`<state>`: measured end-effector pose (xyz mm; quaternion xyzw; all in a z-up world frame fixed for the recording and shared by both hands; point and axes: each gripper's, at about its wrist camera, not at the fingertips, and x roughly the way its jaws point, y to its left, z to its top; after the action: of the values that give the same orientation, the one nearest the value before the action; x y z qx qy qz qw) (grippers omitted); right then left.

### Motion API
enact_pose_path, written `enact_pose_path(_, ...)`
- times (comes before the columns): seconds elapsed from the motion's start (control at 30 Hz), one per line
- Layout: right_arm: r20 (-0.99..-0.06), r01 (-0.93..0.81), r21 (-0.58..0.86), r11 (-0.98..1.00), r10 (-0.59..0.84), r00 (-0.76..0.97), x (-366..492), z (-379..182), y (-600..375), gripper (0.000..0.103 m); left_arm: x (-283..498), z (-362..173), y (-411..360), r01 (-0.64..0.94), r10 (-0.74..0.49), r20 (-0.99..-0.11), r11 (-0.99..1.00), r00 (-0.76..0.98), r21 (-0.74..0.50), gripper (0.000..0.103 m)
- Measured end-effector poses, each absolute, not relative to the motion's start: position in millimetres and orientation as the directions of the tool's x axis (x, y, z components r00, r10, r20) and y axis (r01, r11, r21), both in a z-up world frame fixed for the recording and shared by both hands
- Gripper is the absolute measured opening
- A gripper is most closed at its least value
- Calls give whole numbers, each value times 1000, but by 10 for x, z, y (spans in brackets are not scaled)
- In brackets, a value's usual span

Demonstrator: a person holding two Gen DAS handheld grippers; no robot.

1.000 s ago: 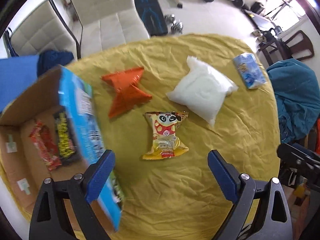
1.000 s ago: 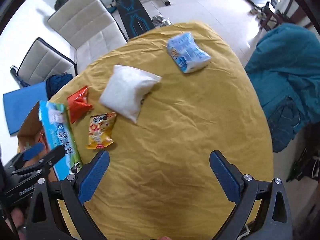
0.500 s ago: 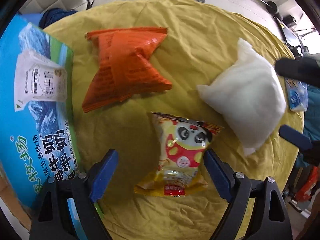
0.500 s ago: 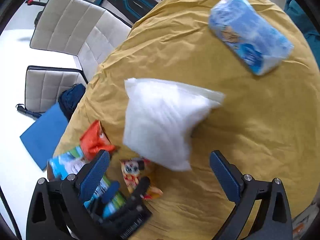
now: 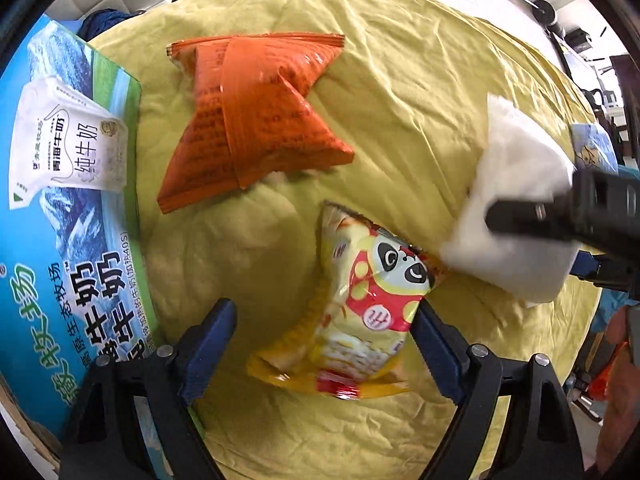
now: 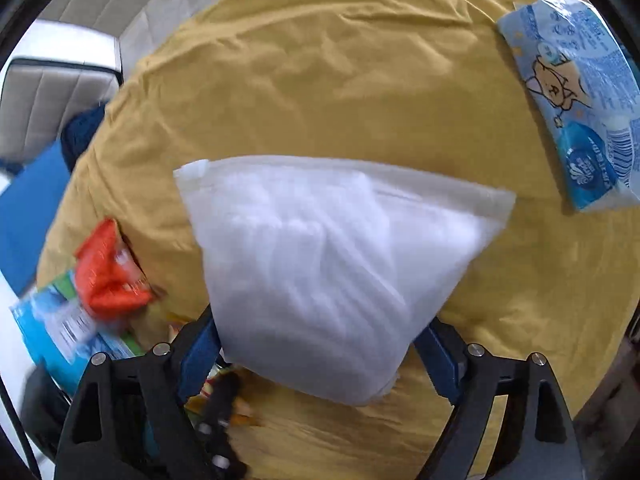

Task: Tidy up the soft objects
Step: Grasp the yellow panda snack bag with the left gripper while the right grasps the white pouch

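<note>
A yellow panda snack bag lies on the yellow cloth between the open fingers of my left gripper. An orange snack bag lies beyond it and shows small in the right wrist view. A white soft bag lies between the open fingers of my right gripper; it also shows at the right of the left wrist view. A blue tissue pack lies at the far right.
A cardboard box with a blue printed flap stands at the left edge of the round table. White chairs stand behind the table. The right gripper's black body crosses the left wrist view.
Both grippers have moved down and forward. The left now straddles the panda bag. The right now straddles the white bag. Both stay open.
</note>
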<state>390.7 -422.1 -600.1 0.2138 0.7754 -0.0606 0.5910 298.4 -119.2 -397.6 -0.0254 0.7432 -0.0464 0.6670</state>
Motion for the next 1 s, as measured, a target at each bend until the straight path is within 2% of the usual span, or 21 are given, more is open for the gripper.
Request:
enact_pose_path(0.4, -954, 133, -9, 991, 31, -297, 3514, -5868, -4306, 82, 2733, -3902, -1402, 91, -105, -988, 989, -109, -115, 86)
enact_pose_path(0.53, -966, 159, -12, 987, 29, -256, 3401, -5821, -4269, 83, 2781, -3989, -1571, 118, -89, -988, 988, -129, -104, 86)
enact_pose_path(0.9, -977, 199, -64, 978, -21, -214, 3238, -5930, -4068, 84, 2849, -4017, -1787, 111, -138, -985, 983, -101, -149, 86)
enact_pose_path(0.97, -977, 213, -60, 975, -13, -212, 3259, -5966, -4091, 84, 2869, -4071, -1864, 119, -134, -985, 982, -107, -147, 69)
enact_pose_path(1.0, -977, 222, -55, 973, -7, -213, 3306, -6018, -4168, 84, 2864, -4104, -1905, 125, -143, -983, 980, -116, -157, 64)
